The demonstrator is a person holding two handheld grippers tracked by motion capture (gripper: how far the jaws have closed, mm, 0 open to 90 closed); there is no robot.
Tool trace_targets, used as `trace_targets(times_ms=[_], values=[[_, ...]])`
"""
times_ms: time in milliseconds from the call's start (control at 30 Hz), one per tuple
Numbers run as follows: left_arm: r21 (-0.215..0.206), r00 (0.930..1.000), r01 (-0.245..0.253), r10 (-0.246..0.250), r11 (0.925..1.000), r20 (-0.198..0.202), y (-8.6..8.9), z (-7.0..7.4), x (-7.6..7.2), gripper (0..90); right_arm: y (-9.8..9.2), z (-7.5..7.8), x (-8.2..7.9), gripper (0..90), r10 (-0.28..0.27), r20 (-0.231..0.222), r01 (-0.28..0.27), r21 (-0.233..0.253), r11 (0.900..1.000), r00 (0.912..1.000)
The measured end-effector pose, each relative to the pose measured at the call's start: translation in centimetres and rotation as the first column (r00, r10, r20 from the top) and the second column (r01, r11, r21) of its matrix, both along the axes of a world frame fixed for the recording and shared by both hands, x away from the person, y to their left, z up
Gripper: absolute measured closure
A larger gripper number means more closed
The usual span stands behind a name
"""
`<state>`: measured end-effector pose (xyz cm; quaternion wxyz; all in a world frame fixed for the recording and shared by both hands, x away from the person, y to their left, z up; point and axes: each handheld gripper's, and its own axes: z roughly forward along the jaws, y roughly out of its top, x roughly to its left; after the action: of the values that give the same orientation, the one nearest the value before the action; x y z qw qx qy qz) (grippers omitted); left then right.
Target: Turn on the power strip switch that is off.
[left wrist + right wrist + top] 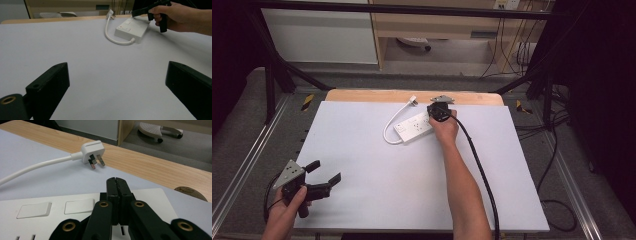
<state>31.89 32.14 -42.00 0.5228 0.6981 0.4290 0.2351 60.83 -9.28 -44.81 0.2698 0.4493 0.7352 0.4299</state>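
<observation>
A white power strip (414, 127) lies near the far middle of the white board, its cable (393, 121) looping to a white plug (413, 100) at the wooden edge. My right gripper (438, 111) hovers over the strip's right end, jaws shut with nothing between them. In the right gripper view the closed jaws (116, 182) sit just above the strip's top face (75, 205), beside two rocker switches (33, 210), and the plug (92, 151) lies beyond. My left gripper (327, 173) rests open at the near left corner; its view shows the strip (131, 28) far ahead.
The white board (362, 165) covers a wooden table whose far edge (362, 95) shows. A black cable (479, 165) trails from the right gripper along the forearm. Metal frame rails flank the table, and more cables lie on the floor (557, 200) at right.
</observation>
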Motion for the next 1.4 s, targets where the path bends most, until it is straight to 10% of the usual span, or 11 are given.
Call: trace_targets(times_ms=[1400], values=[[0.001,1.0000,-0.002,0.002,1.0000,0.001,0.09,0.05,-0.06,5.4,-0.01,-0.01,-0.20,90.0,0.013,-0.003,-0.013,0.007,1.000,0.9999]])
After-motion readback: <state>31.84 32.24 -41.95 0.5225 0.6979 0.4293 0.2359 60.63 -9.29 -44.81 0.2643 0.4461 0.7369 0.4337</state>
